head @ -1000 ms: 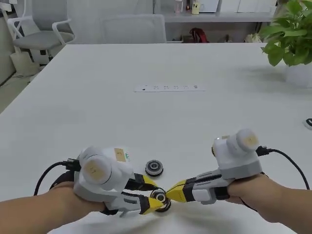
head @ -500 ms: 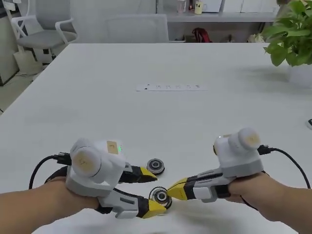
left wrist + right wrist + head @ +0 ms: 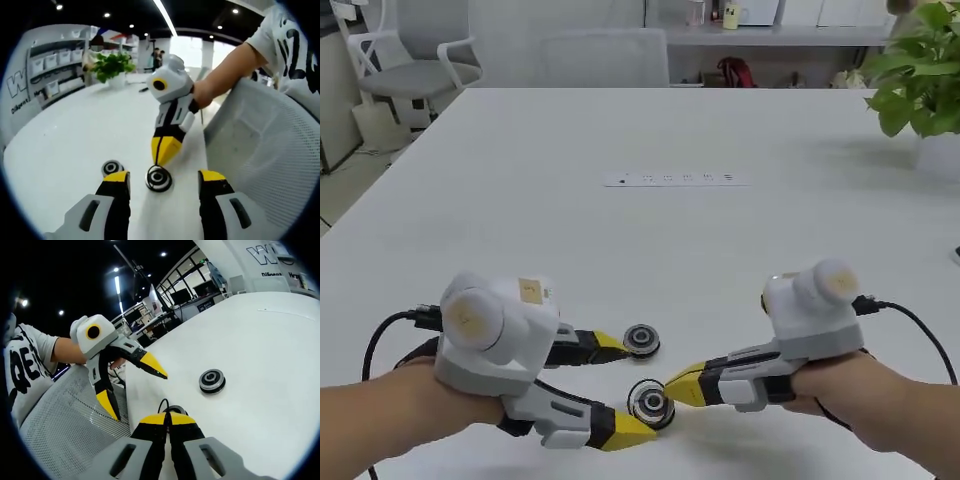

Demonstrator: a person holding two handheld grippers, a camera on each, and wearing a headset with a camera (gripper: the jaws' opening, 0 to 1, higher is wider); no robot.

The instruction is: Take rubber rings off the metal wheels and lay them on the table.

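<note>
Bench: white table (image 3: pixel 680 260), smooth and matte, with a flat white socket strip (image 3: pixel 668 179) set in mid-table.

Two metal wheels were on the near part of the table. Both were small discs, lying flat, with a dark outer band, a bright steel face and a round bore.

- Near wheel (image 3: pixel 649 402) lay between the two grippers.
- Far wheel (image 3: pixel 640 339) lay apart from it, just beyond the upper jaw tip of the left gripper (image 3: pixel 620 388).

Left gripper: white rounded body, black jaws ending in yellow wedge tips. The jaws stood wide apart and held nothing. In the left gripper view the near wheel sat on the table in the gap between the tips, touching neither.

Right gripper (image 3: pixel 672 385): same build. Its jaws were pressed together into a single yellow point. That point met the rim of the near wheel on the side facing the right hand.

In the right gripper view the wheel was mostly hidden behind the closed tips. A thin black strand (image 3: pixel 160 404) curved up beside them; it looked like the rubber ring. I could not tell whether it was actually pinched between the jaws.

No loose ring was seen on the table surface. The far wheel still carried its dark band.
</note>
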